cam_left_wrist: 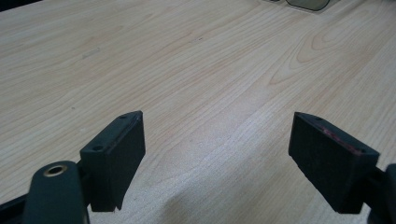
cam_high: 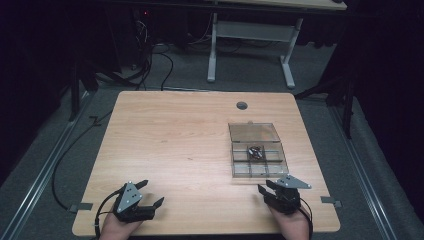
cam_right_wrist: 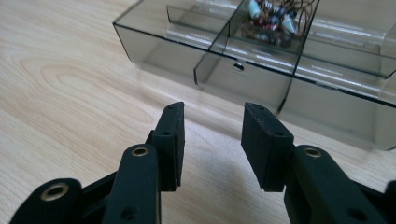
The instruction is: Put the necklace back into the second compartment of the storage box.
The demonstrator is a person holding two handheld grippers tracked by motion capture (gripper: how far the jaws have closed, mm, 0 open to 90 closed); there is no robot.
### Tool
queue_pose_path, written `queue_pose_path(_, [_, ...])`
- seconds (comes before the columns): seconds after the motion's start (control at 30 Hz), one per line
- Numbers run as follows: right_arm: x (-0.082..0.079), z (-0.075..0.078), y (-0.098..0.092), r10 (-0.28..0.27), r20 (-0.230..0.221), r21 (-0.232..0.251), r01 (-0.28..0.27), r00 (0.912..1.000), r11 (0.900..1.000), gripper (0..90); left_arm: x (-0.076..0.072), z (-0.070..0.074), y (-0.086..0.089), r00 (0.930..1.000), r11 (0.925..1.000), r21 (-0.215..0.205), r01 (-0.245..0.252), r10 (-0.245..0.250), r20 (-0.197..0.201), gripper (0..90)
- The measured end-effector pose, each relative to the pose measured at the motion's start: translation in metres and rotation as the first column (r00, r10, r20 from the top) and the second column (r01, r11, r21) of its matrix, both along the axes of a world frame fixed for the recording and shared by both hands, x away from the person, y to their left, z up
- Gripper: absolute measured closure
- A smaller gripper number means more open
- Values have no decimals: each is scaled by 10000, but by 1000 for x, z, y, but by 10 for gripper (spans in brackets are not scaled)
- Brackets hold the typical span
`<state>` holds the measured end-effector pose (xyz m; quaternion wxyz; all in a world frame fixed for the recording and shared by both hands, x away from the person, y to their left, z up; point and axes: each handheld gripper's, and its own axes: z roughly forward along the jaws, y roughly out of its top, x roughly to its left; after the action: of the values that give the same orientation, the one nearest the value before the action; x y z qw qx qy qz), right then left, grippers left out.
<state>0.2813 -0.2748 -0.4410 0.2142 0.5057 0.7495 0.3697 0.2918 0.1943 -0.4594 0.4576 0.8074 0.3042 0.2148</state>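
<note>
- Left gripper (cam_high: 148, 194) rested at 7 o'clock on counter (cam_high: 170, 135), jaws spread wide, empty.
- Right gripper (cam_right_wrist: 212, 140) parted narrowly, empty, just short of compartment box (cam_high: 258, 159) at 4 o'clock.
- Risked shoving the light box, spilling small parts (cam_right_wrist: 271, 18).

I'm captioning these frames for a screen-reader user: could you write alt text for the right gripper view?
The right gripper hovers over a light wooden table, its two black jaws open with nothing between them, pointing at a smoky clear plastic compartment box just ahead. One compartment holds a small cluster of parts too small to identify.
</note>
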Motion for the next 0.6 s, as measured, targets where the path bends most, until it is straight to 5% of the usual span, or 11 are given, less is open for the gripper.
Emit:
queue_pose_path(0.27, [-11,-10,0,-13,1315,399,-40,9913,9992,552,-1,0,0,10000,10000,8,-46,46,84,192])
queue_pose_path(0.6, [-15,-12,-2,-448,1681,652,342,9848,9973,532,0,0,-1,9999,9999,60,-122,122,94,195])
